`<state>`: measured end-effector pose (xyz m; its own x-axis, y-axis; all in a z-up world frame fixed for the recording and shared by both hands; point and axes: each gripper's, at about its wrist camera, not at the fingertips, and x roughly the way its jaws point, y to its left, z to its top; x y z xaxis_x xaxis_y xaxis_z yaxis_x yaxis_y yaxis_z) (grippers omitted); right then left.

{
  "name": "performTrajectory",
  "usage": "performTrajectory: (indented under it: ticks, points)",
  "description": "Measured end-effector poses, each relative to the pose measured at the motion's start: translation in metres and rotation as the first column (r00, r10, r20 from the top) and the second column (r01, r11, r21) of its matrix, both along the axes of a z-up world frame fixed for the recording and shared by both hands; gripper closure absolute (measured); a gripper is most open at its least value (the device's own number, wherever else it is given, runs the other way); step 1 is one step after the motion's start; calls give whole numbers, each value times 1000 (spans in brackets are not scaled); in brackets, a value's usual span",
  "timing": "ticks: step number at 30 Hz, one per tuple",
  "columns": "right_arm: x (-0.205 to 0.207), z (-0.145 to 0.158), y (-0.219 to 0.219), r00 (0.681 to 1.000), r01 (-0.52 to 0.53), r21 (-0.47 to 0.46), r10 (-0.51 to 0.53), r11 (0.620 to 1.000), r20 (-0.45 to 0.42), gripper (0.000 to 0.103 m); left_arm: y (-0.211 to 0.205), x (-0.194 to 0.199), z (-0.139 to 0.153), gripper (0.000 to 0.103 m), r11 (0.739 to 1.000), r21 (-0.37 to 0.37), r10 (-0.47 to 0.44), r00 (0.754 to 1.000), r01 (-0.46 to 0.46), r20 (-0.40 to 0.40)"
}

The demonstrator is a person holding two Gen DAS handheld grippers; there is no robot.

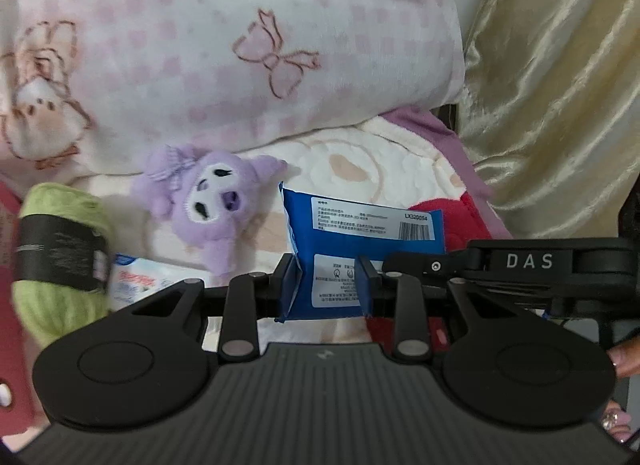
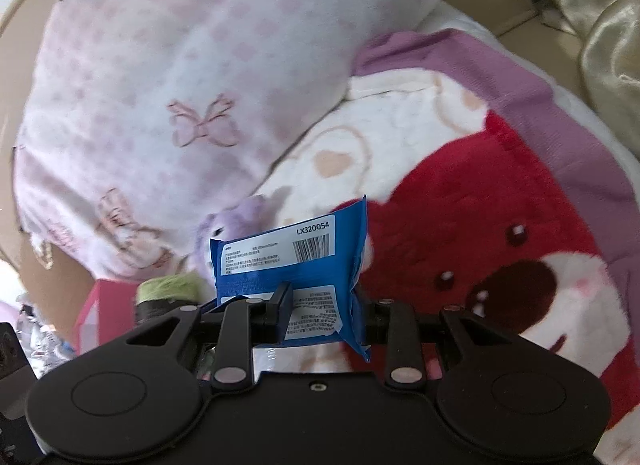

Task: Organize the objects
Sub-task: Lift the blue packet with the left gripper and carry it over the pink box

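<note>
Both claws pinch one blue wipes packet above the bed

The left gripper (image 1: 330, 285) and right gripper (image 2: 324, 311) each clamp the blue packet (image 1: 362, 233) between their pads; better to free one claw before carrying it past the purple plush (image 1: 208, 201) ahead-left.

In the left wrist view, a pink checked pillow (image 1: 224, 45) fills the upper frame and blocks the way ahead. Below it, the bed blanket (image 1: 360, 161) lies bare at centre right, the widest free patch. A purple plush toy (image 1: 208, 201) and a green yarn ball (image 1: 60, 257) crowd the lower left. Gold curtain fabric (image 1: 560, 85) walls off the right edge. A blue packet (image 1: 352, 233) sits clamped in the left tool (image 1: 330, 285), filling the gap between its fingers.
</note>
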<state>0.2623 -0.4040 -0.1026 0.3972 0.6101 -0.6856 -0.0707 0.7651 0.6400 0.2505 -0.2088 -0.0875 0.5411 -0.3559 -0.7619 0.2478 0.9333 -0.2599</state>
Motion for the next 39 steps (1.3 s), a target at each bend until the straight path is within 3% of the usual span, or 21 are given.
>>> performTrajectory:
  ticks: [8,14,27,39]
  points:
    - [-19,17,17,996,-75,19,74,997,41,68,25,-20,21,73,999,-1,45,999,-45,-6]
    - [-39,25,37,986,-160,-40,162,986,46,68,31,-36,19,73,993,81,88,994,-82,-68]
    - [-84,53,62,934,-325,-95,335,941,124,66,68,-81,45,73,993,59,112,988,-105,-111]
    - [-137,80,91,903,-392,-142,410,909,131,62,112,-121,66,73,993,17,116,982,-115,-151]
